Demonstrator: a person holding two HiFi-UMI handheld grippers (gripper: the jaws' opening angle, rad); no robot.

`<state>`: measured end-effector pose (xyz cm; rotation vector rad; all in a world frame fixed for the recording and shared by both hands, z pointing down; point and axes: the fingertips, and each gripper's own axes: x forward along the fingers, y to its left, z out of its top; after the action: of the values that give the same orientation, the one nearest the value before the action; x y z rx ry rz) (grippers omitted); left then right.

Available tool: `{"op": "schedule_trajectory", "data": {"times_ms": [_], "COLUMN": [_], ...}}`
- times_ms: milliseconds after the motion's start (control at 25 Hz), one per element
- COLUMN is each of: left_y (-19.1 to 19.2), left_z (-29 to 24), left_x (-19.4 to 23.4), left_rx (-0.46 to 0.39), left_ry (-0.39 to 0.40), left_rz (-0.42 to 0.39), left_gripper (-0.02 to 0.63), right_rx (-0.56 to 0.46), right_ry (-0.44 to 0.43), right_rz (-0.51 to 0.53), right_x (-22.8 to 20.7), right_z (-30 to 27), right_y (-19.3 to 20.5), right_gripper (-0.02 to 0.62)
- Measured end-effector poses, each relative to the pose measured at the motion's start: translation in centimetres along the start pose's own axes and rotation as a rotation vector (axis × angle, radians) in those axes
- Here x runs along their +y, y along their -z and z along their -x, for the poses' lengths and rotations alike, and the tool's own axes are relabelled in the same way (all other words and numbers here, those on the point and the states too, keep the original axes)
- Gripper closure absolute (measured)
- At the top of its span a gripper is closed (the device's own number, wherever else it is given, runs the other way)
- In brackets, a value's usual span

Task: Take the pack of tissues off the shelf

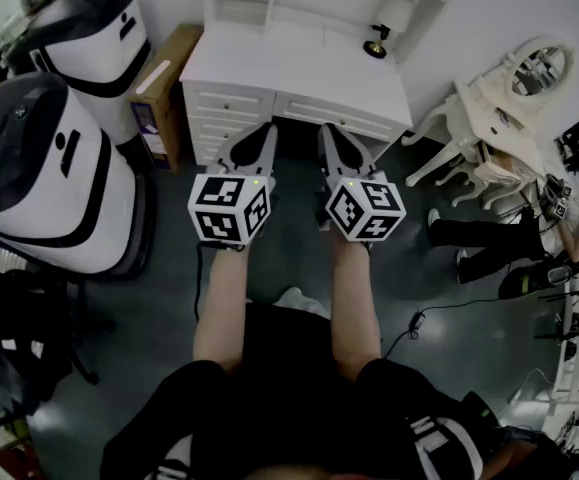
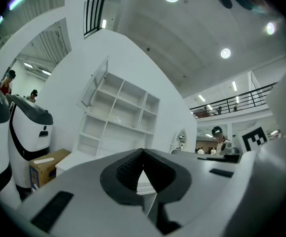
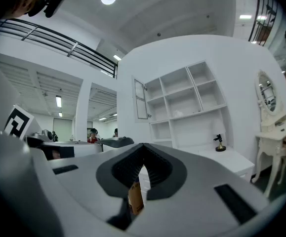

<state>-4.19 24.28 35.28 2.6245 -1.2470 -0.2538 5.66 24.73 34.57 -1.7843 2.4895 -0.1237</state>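
Your right gripper (image 3: pixel 143 152) is pinched together on nothing, and so is your left gripper (image 2: pixel 143 156). From the right tips, the shelf (image 3: pixel 184 102) stands ahead at one o'clock. The pale lump on its middle board is probably the pack of tissues (image 3: pixel 179 114), well apart and higher.

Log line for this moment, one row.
left gripper: jaws shut, empty | right gripper: jaws shut, empty | both level, facing shelf above desk, touching nothing | nothing taken yet
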Motion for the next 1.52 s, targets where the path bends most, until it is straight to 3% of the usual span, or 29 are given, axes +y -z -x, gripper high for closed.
{"op": "schedule_trajectory", "data": {"times_ms": [240,400,1120,1520], "left_y": [-0.1,0.1,2.2,3.3], "left_z": [-0.1,-0.6,-1.6,-4.1], "left_x": [0.9,1.4,2.5,5.2], "left_rx": [-0.009,-0.009,0.031,0.056], "left_ry": [-0.009,0.025,0.018,-0.027], "left_rz": [-0.016,0.017,0.056,0.057], "left_gripper": [0.597,0.597,0.597,0.597], "right_rx": [0.009,0.011,0.075,0.108], "right_ry": [0.012,0.013,0.055,0.007], "right_rz": [0.001,-0.003,0.006,-0.020], "right_x": [-0.1,-0.2,-2.0,-2.5], "right_z": [-0.6,-1.4,-1.0,-5.0], "right_y": [0.2,0.6,2.6,4.5], "right_gripper": [0.577,0.577,0.577,0.577]}}
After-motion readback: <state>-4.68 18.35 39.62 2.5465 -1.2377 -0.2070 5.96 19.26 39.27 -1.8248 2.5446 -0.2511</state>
